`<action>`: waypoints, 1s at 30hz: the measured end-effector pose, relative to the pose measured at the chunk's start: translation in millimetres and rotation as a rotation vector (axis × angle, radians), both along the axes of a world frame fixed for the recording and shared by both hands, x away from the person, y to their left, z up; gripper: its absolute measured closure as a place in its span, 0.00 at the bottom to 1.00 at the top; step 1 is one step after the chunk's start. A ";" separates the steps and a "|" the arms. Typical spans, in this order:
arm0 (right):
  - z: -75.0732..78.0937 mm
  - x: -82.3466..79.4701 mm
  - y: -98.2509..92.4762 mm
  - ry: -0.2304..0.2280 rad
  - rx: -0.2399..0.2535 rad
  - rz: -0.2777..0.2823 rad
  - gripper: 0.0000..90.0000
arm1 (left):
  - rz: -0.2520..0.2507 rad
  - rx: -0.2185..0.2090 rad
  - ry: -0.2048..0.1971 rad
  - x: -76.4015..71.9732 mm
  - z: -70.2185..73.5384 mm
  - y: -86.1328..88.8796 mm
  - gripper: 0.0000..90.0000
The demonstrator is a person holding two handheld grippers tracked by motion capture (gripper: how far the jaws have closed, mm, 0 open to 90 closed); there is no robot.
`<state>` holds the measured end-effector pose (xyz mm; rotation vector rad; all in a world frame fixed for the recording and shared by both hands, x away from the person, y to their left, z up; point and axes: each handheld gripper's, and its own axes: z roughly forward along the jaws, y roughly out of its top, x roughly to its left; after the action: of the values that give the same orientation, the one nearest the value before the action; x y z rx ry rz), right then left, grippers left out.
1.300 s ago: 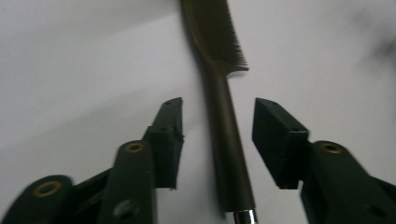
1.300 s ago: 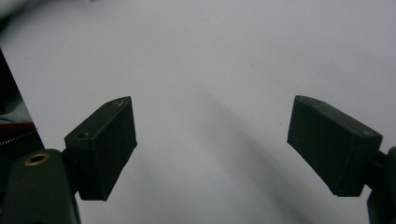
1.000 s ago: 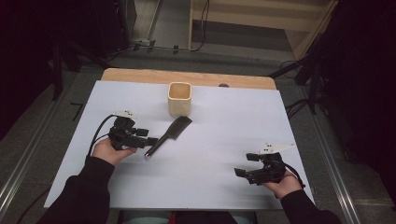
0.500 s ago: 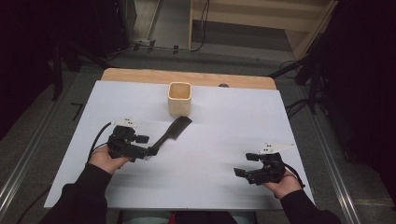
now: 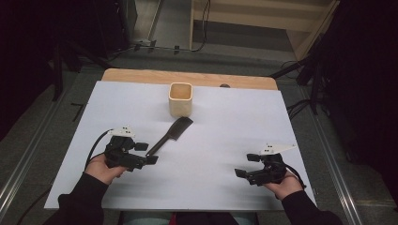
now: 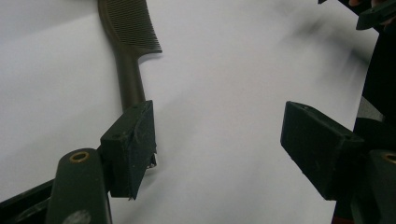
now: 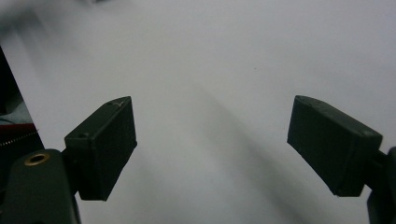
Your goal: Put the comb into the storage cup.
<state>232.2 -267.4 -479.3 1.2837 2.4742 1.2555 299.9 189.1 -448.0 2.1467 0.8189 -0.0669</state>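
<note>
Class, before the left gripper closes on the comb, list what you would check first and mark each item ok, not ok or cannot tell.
1. Left gripper open: ok, jaws wide apart.
2. Comb handle between the jaws: not ok; in the left gripper view it lies at one jaw's outer side, the gap over bare table.
3. Comb flat and free: ok, nothing on it.
4. Cup upright, mouth open: ok.
5. Right gripper out of the way: ok, open, far across the table.
6. Jaw touching the handle: cannot tell.

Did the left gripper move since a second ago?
Yes. The left gripper has slid back toward the person, away from the cup, and its open jaws now sit at the comb's handle end.
</note>
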 end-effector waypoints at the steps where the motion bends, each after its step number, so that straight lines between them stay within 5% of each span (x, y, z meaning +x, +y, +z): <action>1: 0.0 0.0 0.1 0.000 0.001 -0.001 0.15 | -0.001 -0.001 -0.001 -0.7 -0.3 0.2 0.30; 30: -0.5 0.3 -0.8 0.000 0.002 -0.007 0.15 | 0.030 0.028 0.013 -13.8 -5.3 25.6 0.30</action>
<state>232.5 -268.2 -479.8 1.2913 2.4671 1.2565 286.2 214.7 -453.3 2.1616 0.8637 -0.0539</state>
